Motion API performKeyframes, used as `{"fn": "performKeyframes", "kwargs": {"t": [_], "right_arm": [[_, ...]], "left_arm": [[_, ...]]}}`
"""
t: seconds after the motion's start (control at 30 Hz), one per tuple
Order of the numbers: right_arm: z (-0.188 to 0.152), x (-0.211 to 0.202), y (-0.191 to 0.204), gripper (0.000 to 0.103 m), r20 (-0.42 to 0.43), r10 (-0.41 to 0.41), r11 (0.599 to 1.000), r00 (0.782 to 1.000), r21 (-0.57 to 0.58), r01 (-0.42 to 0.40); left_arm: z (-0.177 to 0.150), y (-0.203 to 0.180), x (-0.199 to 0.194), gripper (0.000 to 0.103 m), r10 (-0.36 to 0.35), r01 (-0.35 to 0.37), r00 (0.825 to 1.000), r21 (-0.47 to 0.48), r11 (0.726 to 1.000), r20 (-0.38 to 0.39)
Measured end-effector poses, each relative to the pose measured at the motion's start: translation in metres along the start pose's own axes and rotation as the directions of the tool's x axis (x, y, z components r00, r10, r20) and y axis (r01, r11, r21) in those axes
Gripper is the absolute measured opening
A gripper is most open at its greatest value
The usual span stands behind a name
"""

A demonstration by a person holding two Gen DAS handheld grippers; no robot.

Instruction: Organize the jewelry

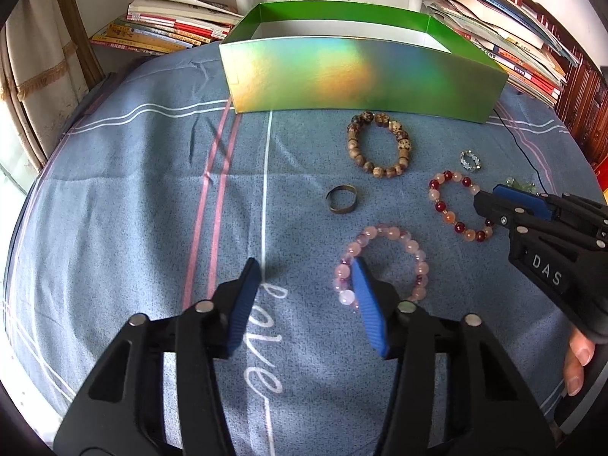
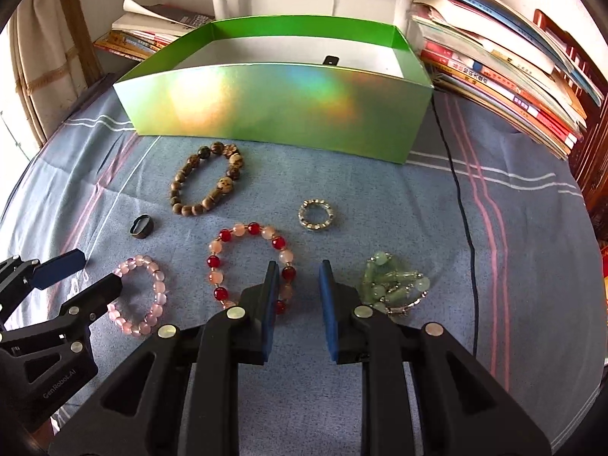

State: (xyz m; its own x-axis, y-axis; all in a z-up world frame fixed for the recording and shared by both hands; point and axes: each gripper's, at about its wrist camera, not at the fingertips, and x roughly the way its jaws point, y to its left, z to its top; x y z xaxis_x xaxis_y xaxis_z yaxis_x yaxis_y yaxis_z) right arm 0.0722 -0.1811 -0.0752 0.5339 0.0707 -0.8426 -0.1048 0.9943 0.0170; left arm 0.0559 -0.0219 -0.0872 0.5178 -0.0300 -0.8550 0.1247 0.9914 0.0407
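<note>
Jewelry lies on a blue cloth in front of an open green holographic box [image 1: 361, 72] [image 2: 281, 114]. There is a brown bead bracelet [image 1: 380, 144] [image 2: 207, 178], a dark ring [image 1: 342, 199] [image 2: 141, 226], a clear crystal ring [image 1: 470, 160] [image 2: 316, 214], a red-and-peach bracelet [image 1: 456, 205] [image 2: 250, 262], a pink bracelet [image 1: 383, 266] [image 2: 140, 296] and a green bead bracelet [image 2: 395, 285]. My left gripper [image 1: 307, 266] is open, its right finger over the pink bracelet's left side. My right gripper [image 2: 298, 266] is open, between the red bracelet and the green one.
Stacks of books stand behind the box at left [image 1: 167, 26] and right [image 2: 505, 76]. A black cable [image 2: 461, 197] runs down the cloth on the right. A small dark object [image 2: 330, 60] lies inside the box.
</note>
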Motion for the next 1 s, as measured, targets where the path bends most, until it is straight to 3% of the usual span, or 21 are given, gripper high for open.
{"fn": "performKeyframes", "kwargs": {"t": [0.1, 0.23, 0.5, 1.0], "right_arm": [[0.0004, 0.0005, -0.0019, 0.022, 0.001, -0.008, 1.000, 1.000, 0.015, 0.008], [0.0002, 0.0010, -0.0013, 0.022, 0.011, -0.021, 1.000, 1.000, 0.012, 0.021], [-0.0011, 0.0005, -0.0012, 0.029, 0.029, -0.037, 0.999, 0.999, 0.024, 0.036], [-0.0014, 0.0000, -0.0012, 0.029, 0.038, -0.036, 0.999, 0.999, 0.029, 0.035]], "left_arm": [[-0.0007, -0.0017, -0.0009, 0.047, 0.008, -0.008, 1.000, 0.002, 1.000, 0.002], [-0.0017, 0.0006, -0.0006, 0.056, 0.028, -0.028, 1.000, -0.001, 1.000, 0.010], [-0.0028, 0.0003, -0.0007, 0.056, 0.022, -0.022, 0.999, -0.003, 1.000, 0.024], [-0.0027, 0.0020, 0.0011, 0.059, -0.011, 0.011, 1.000, -0.019, 1.000, 0.024]]}}
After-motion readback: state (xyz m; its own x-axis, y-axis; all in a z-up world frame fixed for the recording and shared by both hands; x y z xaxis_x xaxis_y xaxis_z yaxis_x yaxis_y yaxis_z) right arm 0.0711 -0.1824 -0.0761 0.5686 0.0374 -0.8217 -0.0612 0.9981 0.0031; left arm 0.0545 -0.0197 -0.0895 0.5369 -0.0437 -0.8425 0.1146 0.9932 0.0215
